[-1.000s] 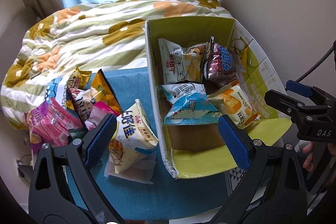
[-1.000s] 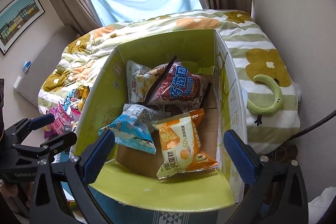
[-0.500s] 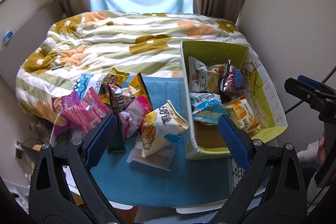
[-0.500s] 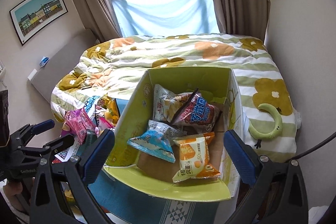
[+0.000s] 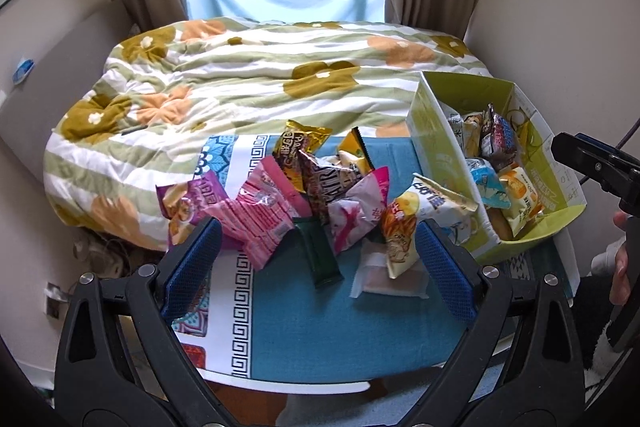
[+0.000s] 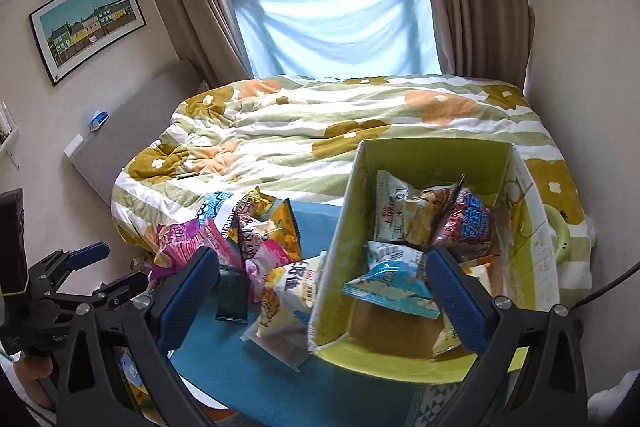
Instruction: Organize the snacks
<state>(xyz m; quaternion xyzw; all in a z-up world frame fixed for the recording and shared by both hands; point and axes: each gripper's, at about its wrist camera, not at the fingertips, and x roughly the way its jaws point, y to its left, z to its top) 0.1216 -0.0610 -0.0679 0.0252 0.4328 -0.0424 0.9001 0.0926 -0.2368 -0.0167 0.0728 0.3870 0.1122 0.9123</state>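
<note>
A pile of bright snack bags [image 5: 320, 195] lies on the blue cloth [image 5: 320, 327], beside the green cardboard box [image 6: 340, 267] holding more bags. The left gripper [image 5: 316, 267] and right gripper [image 6: 324, 291] are both wide open, holding nothing.

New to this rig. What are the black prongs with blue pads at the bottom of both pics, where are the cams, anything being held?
There is no robot arm: a person holds a two-finger gripper in each hand, and a fisheye camera on each looks forward along its fingers. One picture is from the left gripper, the other from the right gripper. The black prongs are each gripper's own fingers. Both stand open and hold nothing.

On the blue tablecloth lies a loose pile of snack packets: a pink packet, a dark green bar, a white and yellow chip bag. Beside them stands an open yellow-green cardboard box with several packets already inside, such as a light blue packet. A flowered bed quilt lies behind.
</note>
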